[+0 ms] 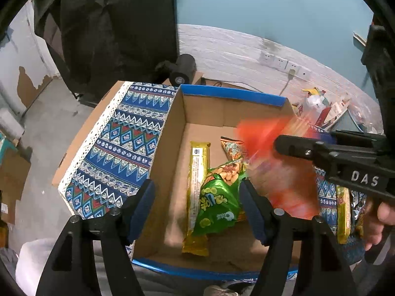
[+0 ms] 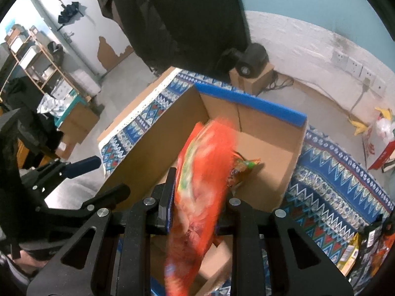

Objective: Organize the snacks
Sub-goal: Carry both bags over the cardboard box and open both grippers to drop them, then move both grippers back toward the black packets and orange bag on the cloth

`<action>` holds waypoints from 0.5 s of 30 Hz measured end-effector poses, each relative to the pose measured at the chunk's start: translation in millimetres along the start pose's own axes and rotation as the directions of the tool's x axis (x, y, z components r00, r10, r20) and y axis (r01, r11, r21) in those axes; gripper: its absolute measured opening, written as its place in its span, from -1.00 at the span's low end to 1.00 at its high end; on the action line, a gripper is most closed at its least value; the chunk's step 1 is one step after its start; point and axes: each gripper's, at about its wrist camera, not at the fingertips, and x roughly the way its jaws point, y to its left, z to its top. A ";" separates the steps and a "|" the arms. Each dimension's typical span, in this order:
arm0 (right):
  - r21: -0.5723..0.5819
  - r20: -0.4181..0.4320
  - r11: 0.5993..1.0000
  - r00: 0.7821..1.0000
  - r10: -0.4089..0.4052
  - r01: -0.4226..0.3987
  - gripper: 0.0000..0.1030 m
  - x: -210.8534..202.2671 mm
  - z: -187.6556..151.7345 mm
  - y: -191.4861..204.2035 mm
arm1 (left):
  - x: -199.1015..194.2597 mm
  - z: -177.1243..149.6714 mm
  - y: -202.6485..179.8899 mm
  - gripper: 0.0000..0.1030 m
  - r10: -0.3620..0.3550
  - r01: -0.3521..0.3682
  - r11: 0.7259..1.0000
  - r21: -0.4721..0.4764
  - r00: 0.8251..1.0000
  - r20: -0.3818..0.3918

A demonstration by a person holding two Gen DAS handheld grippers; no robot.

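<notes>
A cardboard box with a blue rim sits on a patterned blue cloth. Inside lie a long yellow bar packet, a green snack bag and a small orange packet. My left gripper is open and empty above the box's near side. My right gripper is shut on an orange snack bag, blurred, over the box. That bag and the right gripper also show in the left wrist view.
More snack packets lie on the cloth right of the box; a yellow one shows in the left wrist view. A dark cylinder stands on a small carton behind. Wall sockets and clutter are beyond.
</notes>
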 end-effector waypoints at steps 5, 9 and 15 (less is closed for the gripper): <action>0.003 0.022 0.999 0.999 -0.047 0.047 0.09 -4.8 -1.9 -2.0 | -3.3 0.2 -7.6 0.44 -0.013 0.013 1.000 0.016 1.000 0.009; 0.021 0.044 0.997 0.996 -0.076 0.075 0.20 -16.7 -4.1 -8.3 | -5.3 0.7 -15.8 0.45 -0.027 0.027 0.999 0.033 1.000 0.011; 0.020 0.076 0.992 0.989 -0.125 0.124 0.27 -38.5 -10.1 -16.8 | -7.3 2.2 -31.9 0.46 -0.048 0.047 0.997 0.066 0.999 0.014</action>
